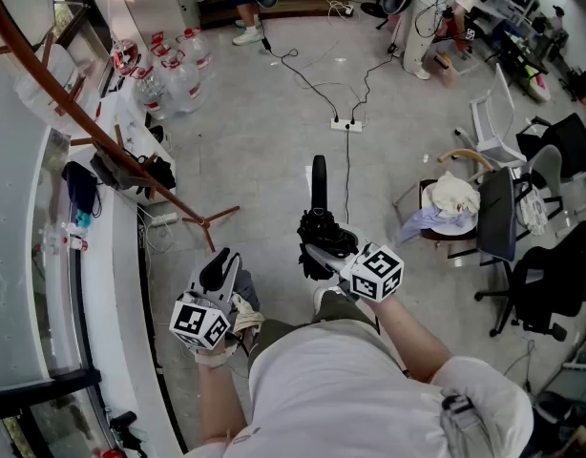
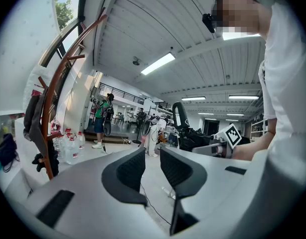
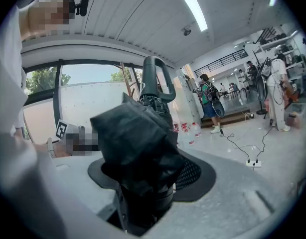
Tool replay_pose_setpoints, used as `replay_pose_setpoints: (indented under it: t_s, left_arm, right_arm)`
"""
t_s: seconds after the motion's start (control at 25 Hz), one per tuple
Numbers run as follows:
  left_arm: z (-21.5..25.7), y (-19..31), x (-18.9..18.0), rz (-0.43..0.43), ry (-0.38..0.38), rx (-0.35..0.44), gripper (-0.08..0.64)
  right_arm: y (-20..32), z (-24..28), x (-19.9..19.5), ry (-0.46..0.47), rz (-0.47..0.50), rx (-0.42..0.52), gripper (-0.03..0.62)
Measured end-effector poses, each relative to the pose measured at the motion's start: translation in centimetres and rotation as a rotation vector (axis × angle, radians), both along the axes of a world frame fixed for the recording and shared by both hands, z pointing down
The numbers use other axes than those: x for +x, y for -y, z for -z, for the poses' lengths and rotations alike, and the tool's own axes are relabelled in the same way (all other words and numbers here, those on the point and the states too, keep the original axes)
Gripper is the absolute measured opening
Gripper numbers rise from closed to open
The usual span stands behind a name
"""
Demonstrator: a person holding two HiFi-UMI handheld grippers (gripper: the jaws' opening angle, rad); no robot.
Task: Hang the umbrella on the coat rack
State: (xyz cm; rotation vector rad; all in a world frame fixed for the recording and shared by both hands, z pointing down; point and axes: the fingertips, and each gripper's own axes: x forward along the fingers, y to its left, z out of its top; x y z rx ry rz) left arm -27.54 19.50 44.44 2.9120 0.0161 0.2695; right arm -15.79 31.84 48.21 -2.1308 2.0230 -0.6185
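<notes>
Right gripper: fingers clenched on folded umbrella, handle loop standing above them. Left gripper released, empty. Coat rack well left of fingers; keep loop upright, steer it over a peg.

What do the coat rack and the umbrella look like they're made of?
Coat rack: probably wood, reddish-brown with a smooth slight sheen on its curved pole and pegs. Umbrella: black matte fabric, creased and bunched where folded; its loop handle looks like smooth dark plastic or rubber, unclear which.
</notes>
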Motion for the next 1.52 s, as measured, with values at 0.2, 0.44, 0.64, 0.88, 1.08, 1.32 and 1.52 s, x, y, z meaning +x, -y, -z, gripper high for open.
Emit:
replay_pose_setpoints:
  t_s: [0.2,0.44,0.64,0.88,1.08,1.32,1.52]
  left_arm:
    - [0.1,-2.4,4.8,0.013,0.013,0.023,0.080]
    - [0.2,-4.2,10.1,0.014,0.025,0.026,0.091]
    - [-0.6,-6.3,14.2,-0.033,0.058,0.031,0.091]
    - [-1.9,-6.8,18.7,-0.100,0.078,0.041,0.091]
    - [-2.4,-6.1,22.6,-0.153,0.076,0.038,0.091]
    - [-3.0,-0.6,26.6,-0.180,0.056,0.015,0.091]
    - [-3.5,4.2,30.7,-0.204,0.047,-0.014,0.091]
  right_arm:
    - [-2.0,-0.5,4.4,-0.001,0.014,0.010,0.256]
    - [-3.7,-1.4,8.2,0.015,0.035,0.016,0.256]
    - [-6.0,-1.7,12.0,0.018,0.001,0.019,0.256]
    - [-8.1,-2.8,16.2,0.028,-0.074,0.021,0.256]
    - [-8.2,-3.2,19.4,0.038,-0.133,0.002,0.256]
    - [-4.1,-3.4,23.3,0.035,-0.196,-0.026,0.256]
    - [1.0,-3.5,27.1,0.030,-0.222,-0.058,0.256]
